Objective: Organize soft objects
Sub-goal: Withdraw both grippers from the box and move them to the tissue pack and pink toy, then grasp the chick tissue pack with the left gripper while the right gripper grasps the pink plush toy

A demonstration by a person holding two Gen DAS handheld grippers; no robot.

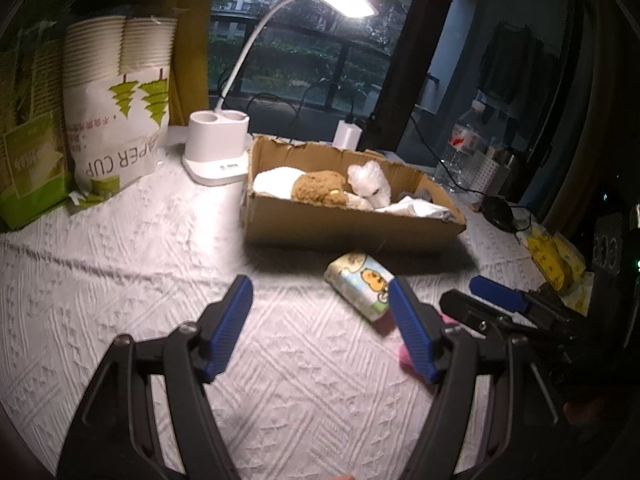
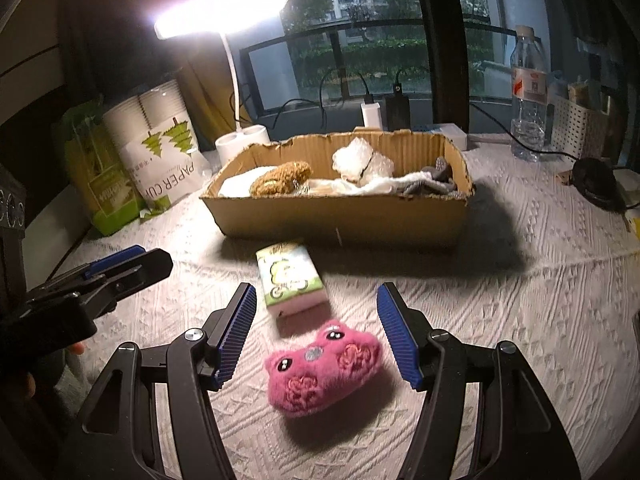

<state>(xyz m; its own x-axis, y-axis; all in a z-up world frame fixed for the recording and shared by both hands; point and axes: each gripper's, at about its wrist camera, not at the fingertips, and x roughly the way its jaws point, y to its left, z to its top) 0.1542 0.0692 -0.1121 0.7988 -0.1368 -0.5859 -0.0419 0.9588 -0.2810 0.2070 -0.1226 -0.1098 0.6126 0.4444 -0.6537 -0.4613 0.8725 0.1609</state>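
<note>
We take the cardboard box [image 2: 340, 216] as our landmark: it sits on the white textured cloth [image 1: 120, 280] and already holds a brown plush [image 2: 280, 178], a white fluffy toy [image 2: 360, 164], and some white and grey fabric at its right end. Just in front of the box, on the cloth, lies a small printed tissue pack [image 2: 290, 280], and nearer to us than that, also in front of the box, lies a pink plush face [image 2: 324, 368]. Our right gripper [image 2: 318, 332] hovers over the pink plush with its jaws standing wide, one on either side, the pads clear of it and gripping nothing. Our left gripper [image 1: 320, 320] is likewise spread wide and empty, in front of the box and to the left of the tissue pack, whose end sits just beside its right pad. Behind the box to its left stands a lit white desk lamp [image 1: 218, 152], with a paper cup bag [image 1: 116, 120] further left.
</note>
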